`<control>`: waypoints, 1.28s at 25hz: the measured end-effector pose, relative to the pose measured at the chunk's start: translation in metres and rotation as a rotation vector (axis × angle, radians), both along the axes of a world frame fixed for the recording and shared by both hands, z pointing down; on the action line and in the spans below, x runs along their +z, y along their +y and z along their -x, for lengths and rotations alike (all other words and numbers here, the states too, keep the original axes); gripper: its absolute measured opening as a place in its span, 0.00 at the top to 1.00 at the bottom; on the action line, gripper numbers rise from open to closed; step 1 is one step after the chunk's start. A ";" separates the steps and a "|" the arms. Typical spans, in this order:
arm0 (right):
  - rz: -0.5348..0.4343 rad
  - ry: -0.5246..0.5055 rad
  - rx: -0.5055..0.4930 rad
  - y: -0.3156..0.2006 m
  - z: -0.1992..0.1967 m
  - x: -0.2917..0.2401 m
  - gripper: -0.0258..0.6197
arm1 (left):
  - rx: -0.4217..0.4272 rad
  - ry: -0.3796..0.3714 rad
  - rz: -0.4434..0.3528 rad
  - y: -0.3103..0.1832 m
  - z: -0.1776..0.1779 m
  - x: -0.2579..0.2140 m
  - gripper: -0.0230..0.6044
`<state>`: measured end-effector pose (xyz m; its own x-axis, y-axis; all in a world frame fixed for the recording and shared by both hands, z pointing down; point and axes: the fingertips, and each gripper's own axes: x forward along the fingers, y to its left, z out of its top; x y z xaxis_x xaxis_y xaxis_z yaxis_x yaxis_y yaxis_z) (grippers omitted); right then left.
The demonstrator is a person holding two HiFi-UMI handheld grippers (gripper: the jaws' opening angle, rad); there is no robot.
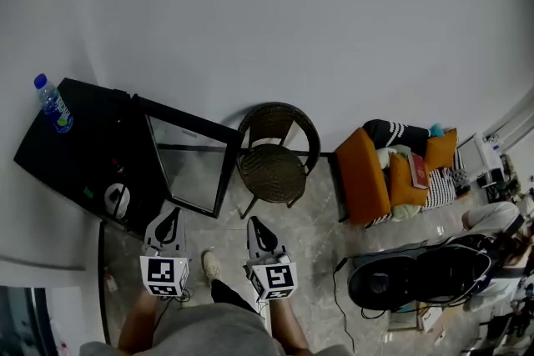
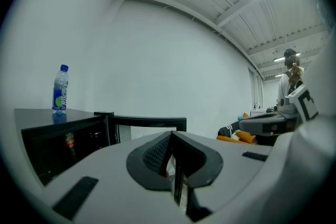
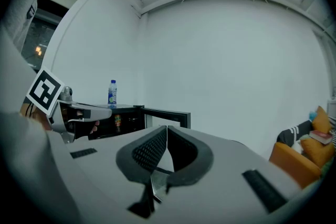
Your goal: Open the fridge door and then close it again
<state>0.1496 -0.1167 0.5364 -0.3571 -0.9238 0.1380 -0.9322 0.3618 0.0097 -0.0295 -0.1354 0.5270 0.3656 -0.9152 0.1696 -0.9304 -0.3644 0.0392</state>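
Observation:
A small black fridge stands on the floor against the white wall, its glass door swung wide open. In the left gripper view the fridge and its door lie ahead, with drinks dimly visible inside. My left gripper is shut with nothing between its jaws, a short way in front of the open fridge. My right gripper is shut and empty too, level with the door's free edge and apart from it. The right gripper view shows the fridge door beyond the jaws.
A water bottle stands on top of the fridge. A dark wicker chair sits right beside the open door. Farther right are an orange seat with cushions and a black machine on the floor.

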 end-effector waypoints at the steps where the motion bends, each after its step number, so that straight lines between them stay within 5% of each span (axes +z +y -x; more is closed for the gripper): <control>1: -0.003 0.000 -0.009 0.005 0.003 0.000 0.92 | -0.008 0.002 0.000 0.006 0.003 -0.001 0.96; 12: -0.012 -0.004 -0.041 0.066 0.013 -0.006 0.92 | -0.032 0.010 -0.008 0.071 0.014 -0.006 0.96; 32: -0.017 0.016 -0.043 0.076 0.028 -0.007 0.92 | 0.006 0.015 -0.035 0.082 0.025 -0.013 0.96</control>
